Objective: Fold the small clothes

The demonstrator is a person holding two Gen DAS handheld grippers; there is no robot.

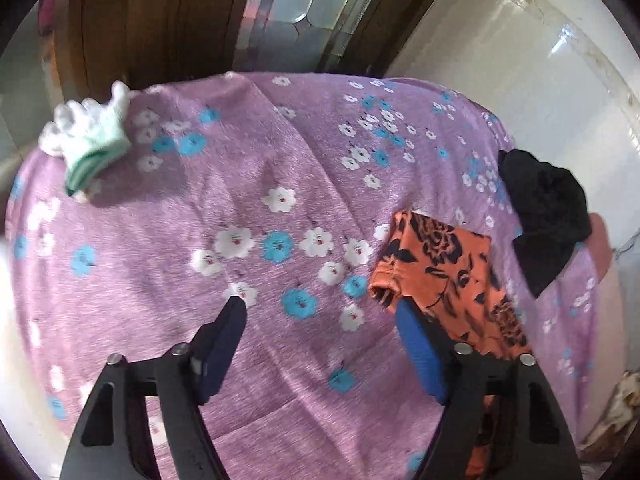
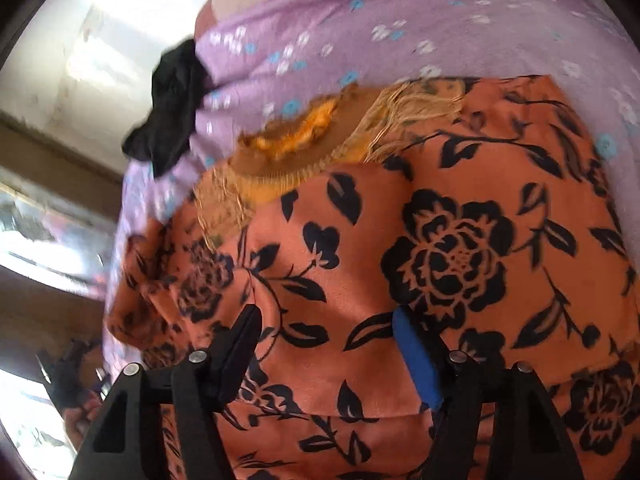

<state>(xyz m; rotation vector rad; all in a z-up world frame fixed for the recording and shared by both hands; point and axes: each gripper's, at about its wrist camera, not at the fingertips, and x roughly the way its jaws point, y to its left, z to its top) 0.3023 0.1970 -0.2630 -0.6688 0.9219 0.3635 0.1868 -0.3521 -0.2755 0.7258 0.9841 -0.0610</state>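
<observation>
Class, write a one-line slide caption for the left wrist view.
Open left gripper above the purple floral sheet, beside the orange floral garment; glove and black cloth lie beyond.

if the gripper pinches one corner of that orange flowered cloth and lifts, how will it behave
The orange flowered cloth is probably thin and floppy: it lies rumpled on the purple sheet. Lifted by a corner, it would likely drape and unfold. It looks light, so a push should bunch it.

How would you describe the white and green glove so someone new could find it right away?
Start with the purple flowered bedsheet that covers the whole surface. In the left wrist view, go to its far left edge: the glove lies there alone. It is the only pale thing, white fingers and mint green cuff, far from the orange flowered cloth and the black garment on the right.
</observation>
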